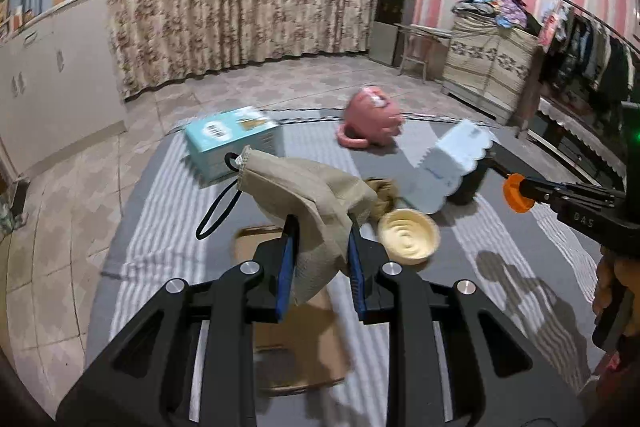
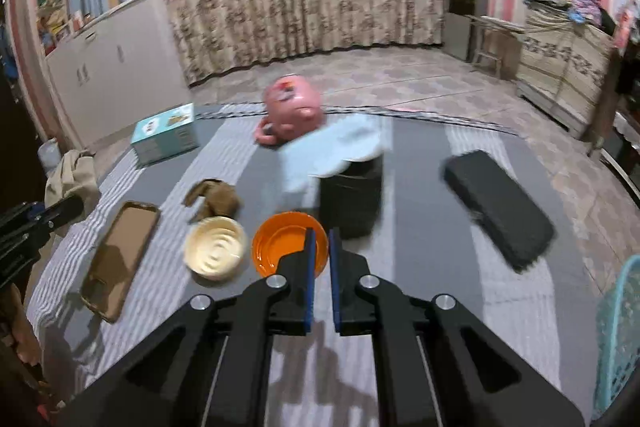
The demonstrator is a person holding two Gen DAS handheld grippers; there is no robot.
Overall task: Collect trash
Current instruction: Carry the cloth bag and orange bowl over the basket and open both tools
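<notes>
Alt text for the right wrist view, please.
The right gripper, shut and holding nothing visible, hangs over a striped grey table just past an orange dish. Around it lie a cream bowl, brown phone case and black case.

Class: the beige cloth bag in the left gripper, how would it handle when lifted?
The bag looks floppy: it folds and droops over the left gripper. Probably light, since a pinch on one fold carries it. Its black cord dangles loose and may snag.
</notes>
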